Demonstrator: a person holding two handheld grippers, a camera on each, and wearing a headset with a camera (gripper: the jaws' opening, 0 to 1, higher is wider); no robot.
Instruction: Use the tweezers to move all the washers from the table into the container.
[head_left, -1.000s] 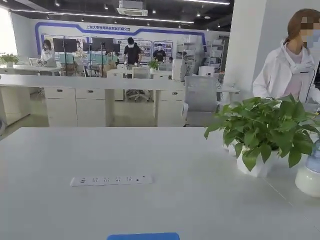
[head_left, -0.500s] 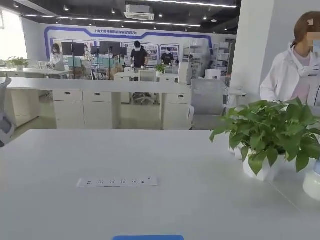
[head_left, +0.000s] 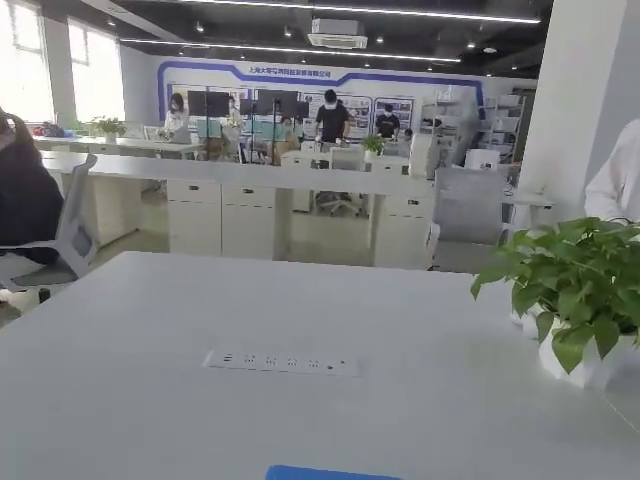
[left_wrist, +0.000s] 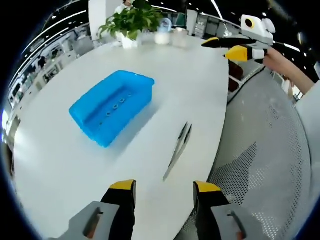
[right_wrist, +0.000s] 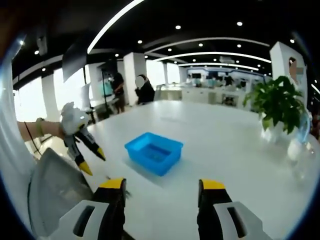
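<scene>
The blue container (left_wrist: 112, 106) rests on the white table (left_wrist: 60, 165), and several small washers (left_wrist: 115, 105) lie on its floor. Metal tweezers (left_wrist: 178, 150) lie flat on the table between the container and the near edge. My left gripper (left_wrist: 165, 186) hovers open over that edge, a short way back from the tweezers. My right gripper (left_wrist: 220, 48) is held open off the table's side. In the right gripper view, the right gripper (right_wrist: 162, 184) faces the container (right_wrist: 153, 151) from a distance, with the left gripper (right_wrist: 95, 163) open at the left. A sliver of the container (head_left: 330, 473) shows in the head view.
A potted plant (head_left: 580, 290) stands at the table's far right, with a pale bottle (right_wrist: 295, 145) beside it. A power strip (head_left: 281, 362) is set into the table's middle. A mesh chair (left_wrist: 260, 165) sits by the table edge. People stand at distant desks.
The head view has panned to the left, so the plant and power strip sit further right in the picture. Nothing on the table has visibly moved.
</scene>
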